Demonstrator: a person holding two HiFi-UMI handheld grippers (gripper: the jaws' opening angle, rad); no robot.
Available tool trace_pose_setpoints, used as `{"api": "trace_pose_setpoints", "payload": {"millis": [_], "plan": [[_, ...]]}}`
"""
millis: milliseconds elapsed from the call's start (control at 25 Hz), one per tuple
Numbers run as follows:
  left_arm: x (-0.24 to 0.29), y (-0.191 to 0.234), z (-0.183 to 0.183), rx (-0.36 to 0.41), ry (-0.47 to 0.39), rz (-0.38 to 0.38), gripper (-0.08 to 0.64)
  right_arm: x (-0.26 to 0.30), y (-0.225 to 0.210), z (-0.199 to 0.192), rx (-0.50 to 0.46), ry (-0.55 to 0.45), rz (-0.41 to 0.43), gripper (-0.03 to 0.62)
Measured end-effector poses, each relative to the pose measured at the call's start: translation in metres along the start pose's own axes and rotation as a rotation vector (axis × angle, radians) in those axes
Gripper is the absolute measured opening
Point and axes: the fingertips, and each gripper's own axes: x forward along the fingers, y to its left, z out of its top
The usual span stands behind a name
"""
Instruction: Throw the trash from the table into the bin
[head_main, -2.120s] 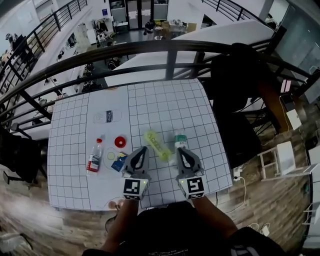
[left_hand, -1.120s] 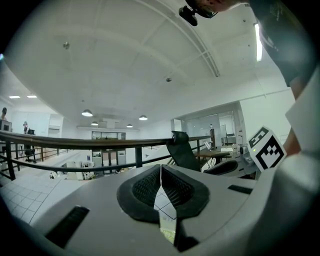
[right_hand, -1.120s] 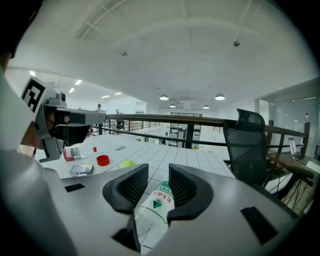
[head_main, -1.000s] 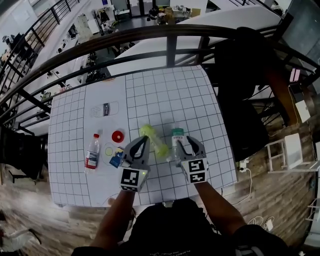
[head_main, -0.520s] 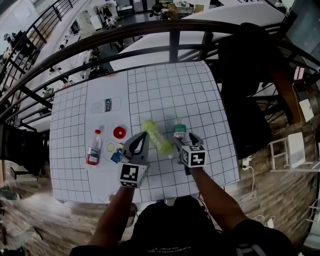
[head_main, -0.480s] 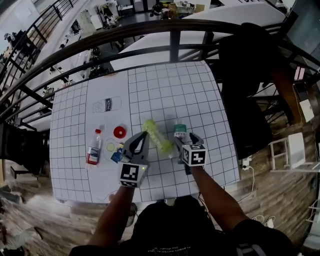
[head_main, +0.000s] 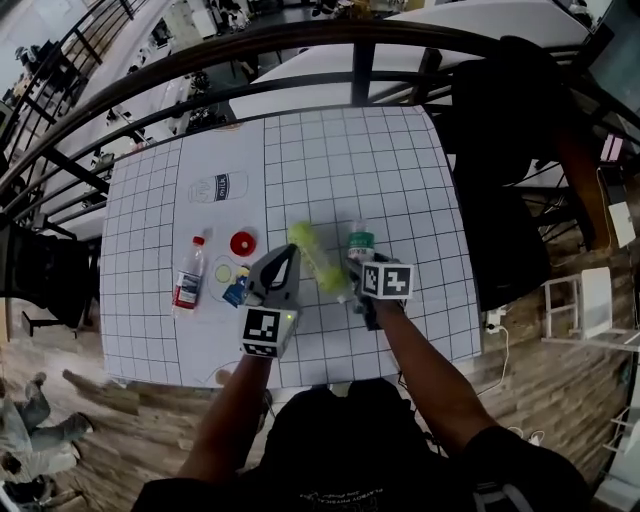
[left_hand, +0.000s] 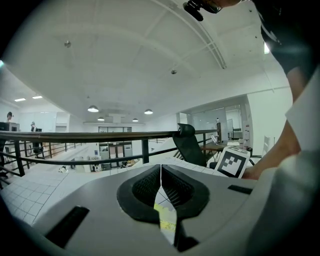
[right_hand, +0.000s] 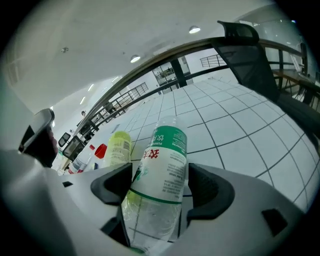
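Lying at the left of the grid-marked table (head_main: 400, 160), a clear bottle with a red cap (head_main: 188, 286) pointed its cap away from the person. Farther back, a flat milk pack (head_main: 218, 187) lay well apart from it. A loose red lid (head_main: 242, 243) sat to the right of the bottle, and a small blue wrapper (head_main: 238, 291) lay nearer the person, just beside the left gripper.

The left gripper (head_main: 288, 258) hovered over the table a little left of the middle, pointing away from the person. Its fingers were pressed together with nothing between them. In the left gripper view, only a sliver of yellow-green showed through the slit below the fingers.

Just right of that gripper, a yellow-green bottle (head_main: 315, 258) lay on its side at a slant. Beside it was the clear bottle with a green label (head_main: 359, 245), which leaned away from the person in the right gripper view.

The right gripper (right_hand: 161, 186) was tilted down at this bottle. Its fingers stood wide apart on either side of the bottle's body and had just been opening. A gap showed between the right finger and the label, while the left finger sat close against the bottle's edge. I could not tell whether that finger touched it.

Past the table's right edge stood a black chair (head_main: 500, 150). A dark railing (head_main: 300, 45) curved along the far side.
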Motion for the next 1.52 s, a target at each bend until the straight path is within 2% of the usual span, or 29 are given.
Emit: {"api": "trace_pose_setpoints", "payload": {"millis": [320,480,760,1000,1240,1520], "plan": [[-0.003,-0.007,0.002,-0.015,0.001,0.017,0.023,0.002,-0.001,-0.003,0.064,0.017,0.035,0.336],[-0.005,-0.010,-0.003,-0.016,0.016,0.028,0.023,-0.007,-0.003,0.005,0.036,0.003,0.062,0.333],[-0.016,-0.012,-0.001,-0.024,0.019,0.073,0.023,-0.046,0.005,0.033,-0.180,-0.094,0.095,0.330],[-0.024,-0.011,0.006,-0.020,0.005,0.108,0.023,-0.084,0.029,0.064,-0.353,-0.209,0.139,0.331],[-0.044,-0.016,0.007,-0.021,-0.002,0.137,0.023,-0.131,0.058,0.077,-0.474,-0.404,0.156,0.324],[-0.064,-0.006,0.025,-0.040,-0.039,0.254,0.023,-0.166,0.102,0.103,-0.595,-0.603,0.265,0.316]]}}
